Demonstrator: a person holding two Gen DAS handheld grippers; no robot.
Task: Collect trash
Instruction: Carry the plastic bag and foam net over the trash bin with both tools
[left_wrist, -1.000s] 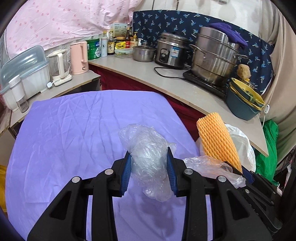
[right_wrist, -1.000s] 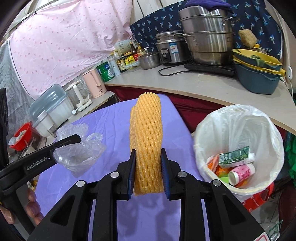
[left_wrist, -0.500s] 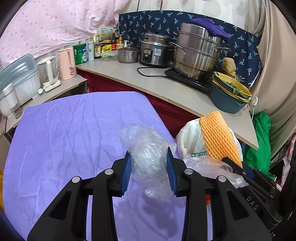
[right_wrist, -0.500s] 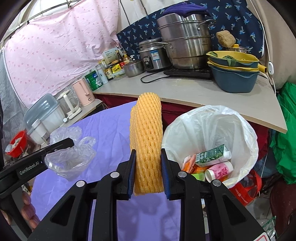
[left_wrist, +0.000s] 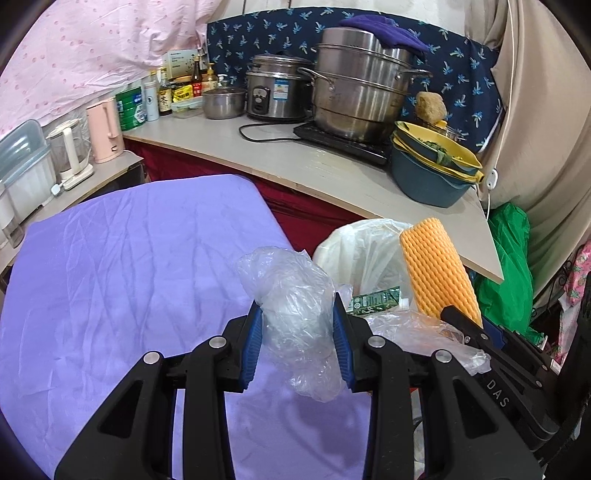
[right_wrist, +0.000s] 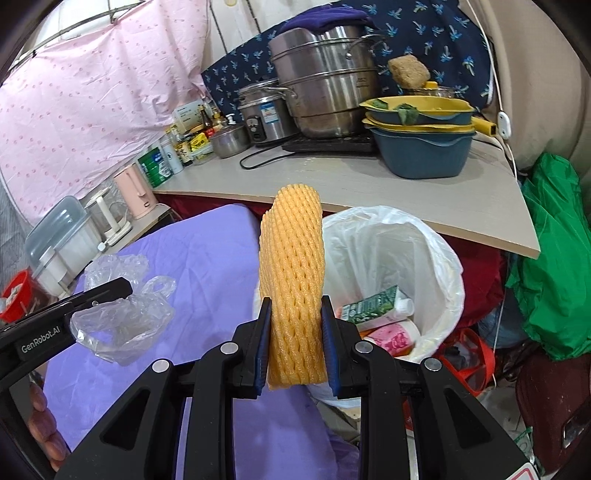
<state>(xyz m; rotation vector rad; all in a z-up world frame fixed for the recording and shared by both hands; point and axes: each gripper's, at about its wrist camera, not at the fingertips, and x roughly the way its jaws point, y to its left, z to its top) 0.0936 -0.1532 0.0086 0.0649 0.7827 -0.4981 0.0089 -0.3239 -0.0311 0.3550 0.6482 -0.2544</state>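
Left tongs (left_wrist: 297, 341) pinch crumpled bag (left_wrist: 295, 314), light, limp, slippery; hold bunched middle. Right tongs (right_wrist: 295, 343) squeeze foam net (right_wrist: 291, 277) low down, springy, featherlight. Both near lined bin (right_wrist: 436, 251) beside purple bench (left_wrist: 129, 258).

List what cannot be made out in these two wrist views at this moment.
- Bottom of the trash bin, right wrist view: the orange foam net and the cartons hide it.
- Bin contents, left wrist view: the crumpled plastic bag and foam net cover most.
- Condiment bottle labels on the counter: too small to read.
- The person, right wrist view: only fingertips at the left edge.
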